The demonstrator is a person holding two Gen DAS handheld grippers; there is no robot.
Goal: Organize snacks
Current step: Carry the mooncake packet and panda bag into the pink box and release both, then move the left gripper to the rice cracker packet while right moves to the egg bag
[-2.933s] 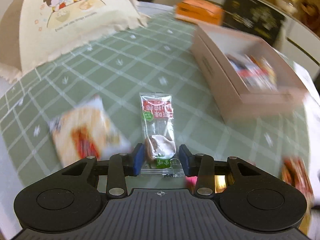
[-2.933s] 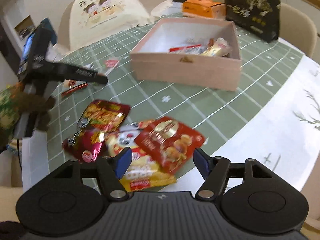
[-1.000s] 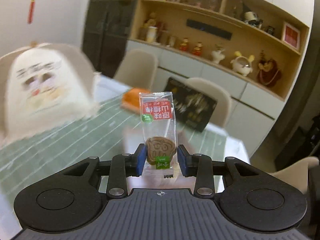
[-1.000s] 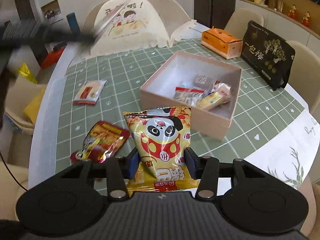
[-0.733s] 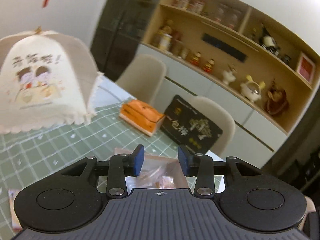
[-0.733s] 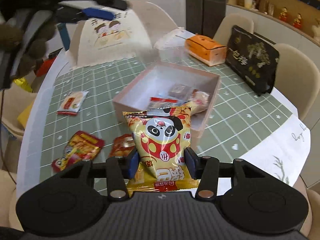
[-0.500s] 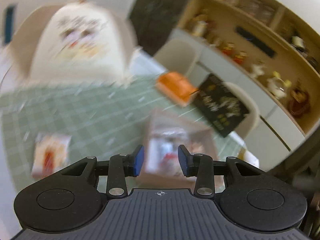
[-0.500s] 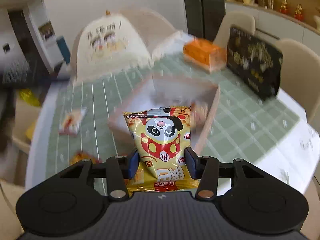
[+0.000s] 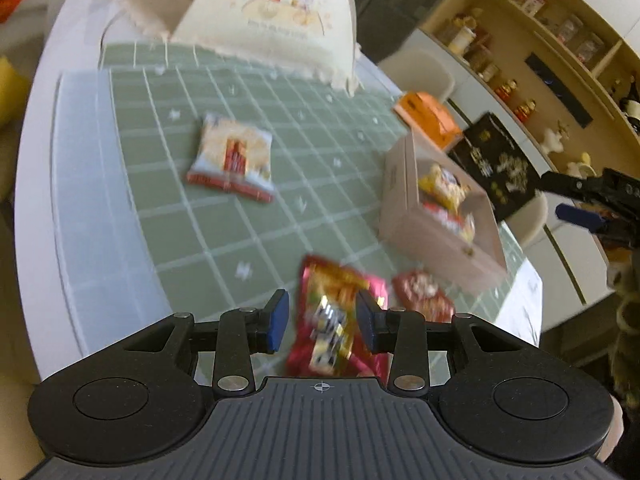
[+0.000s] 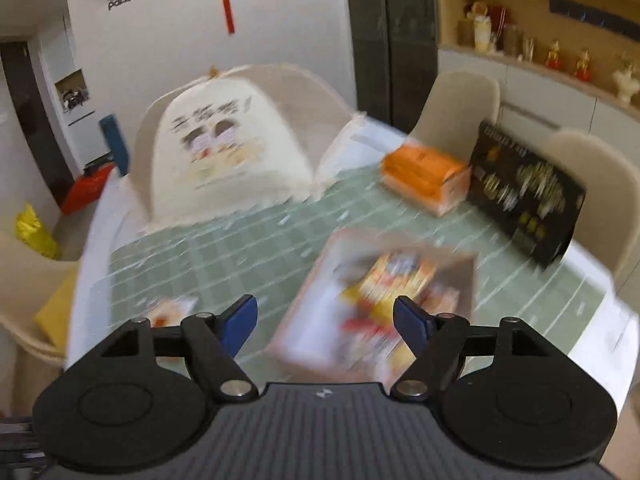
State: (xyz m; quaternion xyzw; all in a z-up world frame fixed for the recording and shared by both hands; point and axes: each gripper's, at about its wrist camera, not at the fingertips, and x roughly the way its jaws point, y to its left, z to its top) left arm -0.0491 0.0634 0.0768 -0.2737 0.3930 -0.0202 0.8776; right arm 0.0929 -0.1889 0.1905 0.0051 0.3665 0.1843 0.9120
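Observation:
My left gripper hangs low over a red foil snack bag lying on the green checked tablecloth. Its jaws stand apart with the bag showing between the pads, not pinched. My right gripper hovers above the pink cardboard box, jaws opening wide with nothing between them. The yellow panda snack bag lies inside the box, blurred. In the left wrist view the box holds that yellow bag, and the right gripper shows at the right edge.
A white-and-orange snack packet lies mid-table and a second red bag rests by the box's near corner. Behind stand a cream mesh food cover, an orange tissue pack and a black bag. Chairs surround the table.
The left gripper lost its clear cookie packet, then swung down over the red bag. The right gripper carried the panda bag over the box and opened; the bag now lies in the box.

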